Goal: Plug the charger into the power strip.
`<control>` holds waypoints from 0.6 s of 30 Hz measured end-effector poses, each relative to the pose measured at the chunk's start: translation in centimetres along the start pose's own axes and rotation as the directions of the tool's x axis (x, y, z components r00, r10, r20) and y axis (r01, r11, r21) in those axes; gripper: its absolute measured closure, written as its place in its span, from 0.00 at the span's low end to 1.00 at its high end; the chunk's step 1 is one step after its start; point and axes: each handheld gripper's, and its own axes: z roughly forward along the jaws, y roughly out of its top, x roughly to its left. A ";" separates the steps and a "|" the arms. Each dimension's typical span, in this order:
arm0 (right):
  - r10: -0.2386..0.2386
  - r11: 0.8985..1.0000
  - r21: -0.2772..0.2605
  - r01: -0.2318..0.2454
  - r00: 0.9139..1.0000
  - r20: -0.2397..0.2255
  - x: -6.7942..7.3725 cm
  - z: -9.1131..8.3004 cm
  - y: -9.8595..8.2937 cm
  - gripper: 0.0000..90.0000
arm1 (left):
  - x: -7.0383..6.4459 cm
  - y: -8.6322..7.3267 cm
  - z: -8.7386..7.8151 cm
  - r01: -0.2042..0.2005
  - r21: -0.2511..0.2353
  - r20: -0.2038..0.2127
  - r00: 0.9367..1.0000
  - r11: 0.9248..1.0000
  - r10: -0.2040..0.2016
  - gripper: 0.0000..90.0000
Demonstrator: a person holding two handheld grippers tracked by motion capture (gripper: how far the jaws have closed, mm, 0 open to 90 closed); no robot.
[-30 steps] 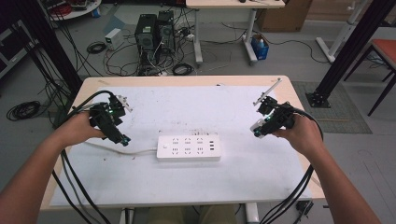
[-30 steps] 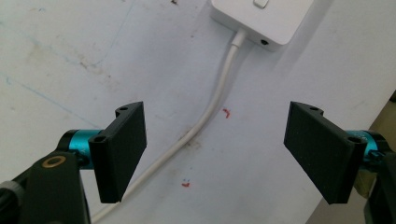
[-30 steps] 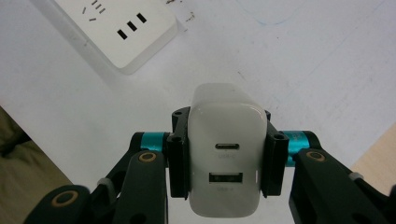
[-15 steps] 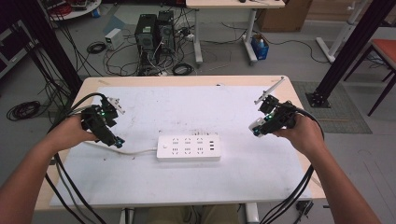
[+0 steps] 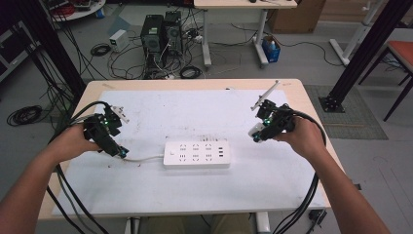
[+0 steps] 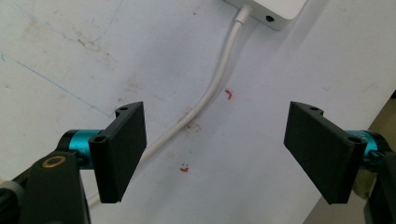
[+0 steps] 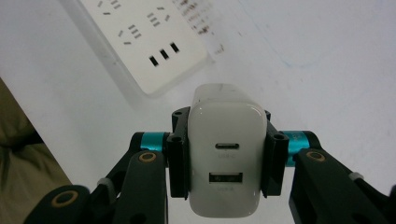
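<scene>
Even, bright light from overhead fills all three views, and shadows are soft and faint. The white desk [image 5: 204, 190] is nearly washed out in the right gripper view, where the power strip [image 7: 140, 42] looks blurred while the charger [image 7: 226, 154] stays sharp with slight glare. The high view is soft and grainy.

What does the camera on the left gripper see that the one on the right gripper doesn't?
The left gripper view looks past two wide-apart jaws, with nothing between them, at the white cable curving across the table to one end of the power strip, plus small red marks on the table.

The right gripper view has its jaws clamped on a white charger with two ports facing the camera, and it shows the strip's socket holes.

Both show the white power strip and the scuffed white tabletop.
</scene>
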 end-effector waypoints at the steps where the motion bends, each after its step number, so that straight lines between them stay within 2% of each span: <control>1: -0.036 0.999 -0.001 0.036 0.999 -0.010 0.2 0.6 0.9 0.69 | -0.1 0.1 0.0 -0.012 0.003 -0.016 1.000 1.000 0.012 0.24; 3: -0.048 0.999 0.015 0.048 0.999 -0.023 0.4 1.4 1.8 0.69 | -0.2 0.3 0.0 -0.024 0.015 -0.029 0.999 1.000 0.025 0.24; 5: -0.065 0.997 0.026 0.066 0.997 -0.038 0.5 2.2 2.7 0.69 | -0.4 0.4 0.2 -0.030 0.016 -0.025 0.999 0.999 0.030 0.24; 9: -0.127 0.990 0.045 0.130 0.989 -0.072 1.4 4.0 4.7 0.69 | -0.4 0.5 0.5 -0.043 0.015 -0.013 0.999 0.999 0.044 0.24; 12: -0.183 0.981 0.054 0.189 0.979 -0.092 2.2 5.4 6.2 0.69 | -0.4 0.5 0.9 -0.053 0.024 -0.015 0.998 0.998 0.054 0.24; 13: -0.211 0.975 0.054 0.217 0.973 -0.097 2.5 6.0 6.7 0.69 | -0.4 0.6 1.0 -0.058 0.026 -0.015 0.998 0.998 0.058 0.24; 14: -0.211 0.975 0.054 0.217 0.973 -0.097 2.5 6.0 6.7 0.69 | -0.4 0.6 1.0 -0.058 0.026 -0.015 0.998 0.998 0.058 0.24; 15: -0.249 0.965 0.060 0.257 0.962 -0.107 2.9 7.0 7.5 0.69 | -0.5 0.6 1.2 -0.069 0.036 -0.015 0.997 0.997 0.069 0.24; 16: -0.249 0.965 0.060 0.257 0.962 -0.107 2.9 7.0 7.5 0.69 | -0.5 0.6 1.2 -0.069 0.036 -0.015 0.997 0.997 0.069 0.24; 17: -0.266 0.960 0.065 0.274 0.957 -0.115 3.1 7.5 7.9 0.69 | -0.6 0.7 1.3 -0.083 0.041 -0.012 0.996 0.996 0.084 0.24; 18: -0.294 0.950 0.069 0.304 0.948 -0.126 3.4 8.1 8.4 0.69 | -0.7 0.7 1.4 -0.078 0.034 -0.013 0.997 0.996 0.078 0.24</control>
